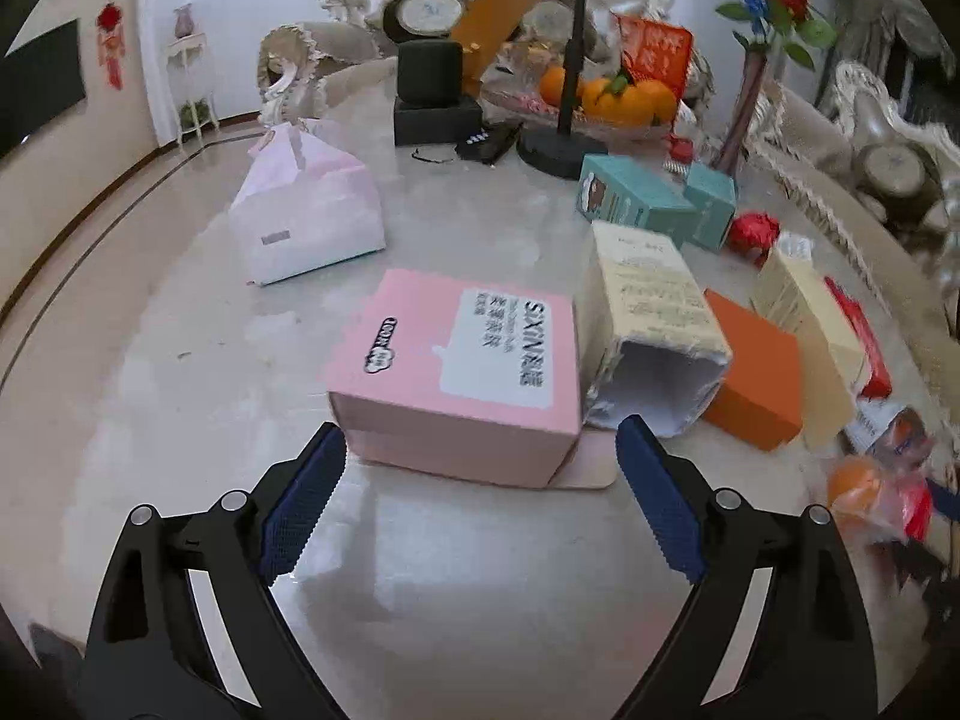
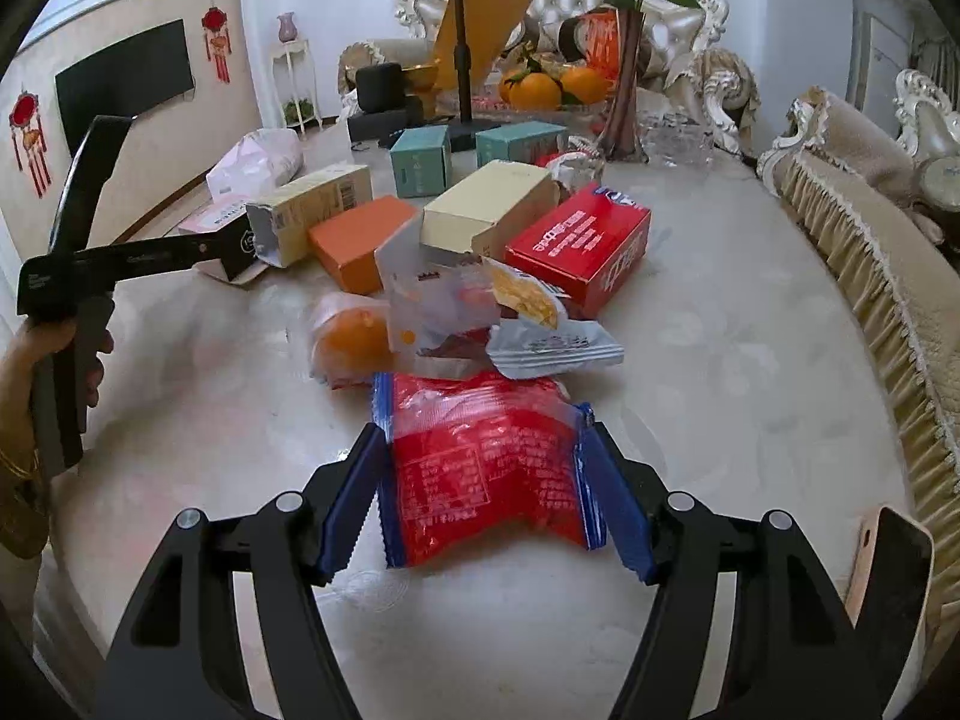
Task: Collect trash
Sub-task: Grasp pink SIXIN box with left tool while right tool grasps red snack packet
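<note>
My right claw (image 2: 486,501) pinches a red wrapper (image 2: 489,462) w/ both pads on its sides, low over the table (image 2: 750,372). My left claw (image 1: 480,504) is spread wide, nothing in it, pink box (image 1: 456,372) just ahead btwn the fingers' line. Beyond the wrapper: silver packets (image 2: 540,342), red box (image 2: 579,243), orange box (image 2: 360,240). Farther back, teal boxes (image 2: 423,159) & oranges (image 2: 534,90).

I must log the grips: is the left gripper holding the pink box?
No, the left gripper is open, its pads apart from the pink box.
</note>
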Tool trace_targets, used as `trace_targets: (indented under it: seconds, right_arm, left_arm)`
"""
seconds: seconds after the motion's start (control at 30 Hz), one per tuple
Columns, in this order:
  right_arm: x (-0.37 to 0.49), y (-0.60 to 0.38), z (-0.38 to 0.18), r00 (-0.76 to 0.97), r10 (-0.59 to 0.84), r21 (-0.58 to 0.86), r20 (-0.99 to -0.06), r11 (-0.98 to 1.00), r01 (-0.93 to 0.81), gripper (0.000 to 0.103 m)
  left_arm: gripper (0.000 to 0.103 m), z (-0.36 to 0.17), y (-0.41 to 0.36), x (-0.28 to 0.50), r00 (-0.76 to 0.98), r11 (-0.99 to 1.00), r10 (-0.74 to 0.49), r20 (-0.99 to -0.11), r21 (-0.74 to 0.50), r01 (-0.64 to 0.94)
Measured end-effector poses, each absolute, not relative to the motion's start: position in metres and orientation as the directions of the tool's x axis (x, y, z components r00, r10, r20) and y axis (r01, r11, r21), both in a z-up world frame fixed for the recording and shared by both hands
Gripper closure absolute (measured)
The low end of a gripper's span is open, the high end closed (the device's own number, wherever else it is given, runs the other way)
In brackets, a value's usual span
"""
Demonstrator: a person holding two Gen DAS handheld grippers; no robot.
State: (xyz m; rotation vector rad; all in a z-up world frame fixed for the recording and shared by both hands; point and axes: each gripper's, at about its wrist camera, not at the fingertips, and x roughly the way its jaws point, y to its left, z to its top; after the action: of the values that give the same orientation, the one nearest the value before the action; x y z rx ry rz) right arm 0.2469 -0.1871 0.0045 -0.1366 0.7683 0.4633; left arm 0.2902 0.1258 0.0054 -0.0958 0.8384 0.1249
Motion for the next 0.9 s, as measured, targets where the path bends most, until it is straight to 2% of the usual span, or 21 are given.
trace_targets:
  seconds: [0.17,0.27,0.33,0.43,0.47,0.5,0.57,0.67,0.77,0.9]
  right_arm:
    - [0.248,-0.185,0.004,0.621,0.347,0.041,-0.703,0.891,-0.452,0.039]
    - [0.249,-0.184,0.005,0.616,0.347,0.043,-0.707,0.891,-0.452,0.039]
    - [0.25,-0.183,0.005,0.616,0.341,0.041,-0.71,0.894,-0.447,0.039]
    - [0.25,-0.182,0.004,0.619,0.335,0.034,-0.71,0.895,-0.445,0.039]
    - [0.249,-0.182,0.004,0.62,0.335,0.035,-0.709,0.896,-0.444,0.039]
    - [0.249,-0.182,0.005,0.622,0.336,0.037,-0.708,0.896,-0.442,0.042]
    - [0.246,-0.183,0.005,0.623,0.342,0.039,-0.704,0.894,-0.447,0.056]
    - [0.239,-0.185,0.007,0.622,0.361,0.058,-0.695,0.89,-0.452,0.062]
    - [0.23,-0.19,0.012,0.626,0.396,0.097,-0.672,0.885,-0.455,0.063]
    - [0.216,-0.201,0.023,0.629,0.44,0.149,-0.641,0.875,-0.461,0.064]
  left_arm:
    - [0.014,-0.003,0.131,0.306,0.626,0.996,0.094,-0.774,0.074,-0.058]
    - [0.014,-0.005,0.134,0.314,0.615,0.997,0.076,-0.785,0.067,-0.037]
    - [0.014,-0.006,0.135,0.316,0.612,0.999,0.047,-0.79,0.029,-0.039]
    - [0.014,-0.004,0.144,0.315,0.633,0.993,-0.032,-0.774,-0.097,-0.069]
    - [0.018,-0.004,0.15,0.314,0.634,0.986,-0.042,-0.772,-0.134,-0.097]
    - [0.022,-0.005,0.153,0.313,0.63,0.982,-0.062,-0.774,-0.16,-0.099]
    - [0.022,-0.006,0.155,0.31,0.629,0.978,-0.074,-0.774,-0.181,-0.108]
    - [0.023,-0.005,0.155,0.303,0.627,0.98,-0.038,-0.778,-0.152,-0.13]
    - [0.023,-0.003,0.157,0.294,0.628,0.977,-0.038,-0.777,-0.162,-0.141]
    - [0.023,0.016,0.153,0.26,0.684,0.976,-0.049,-0.728,-0.18,-0.122]
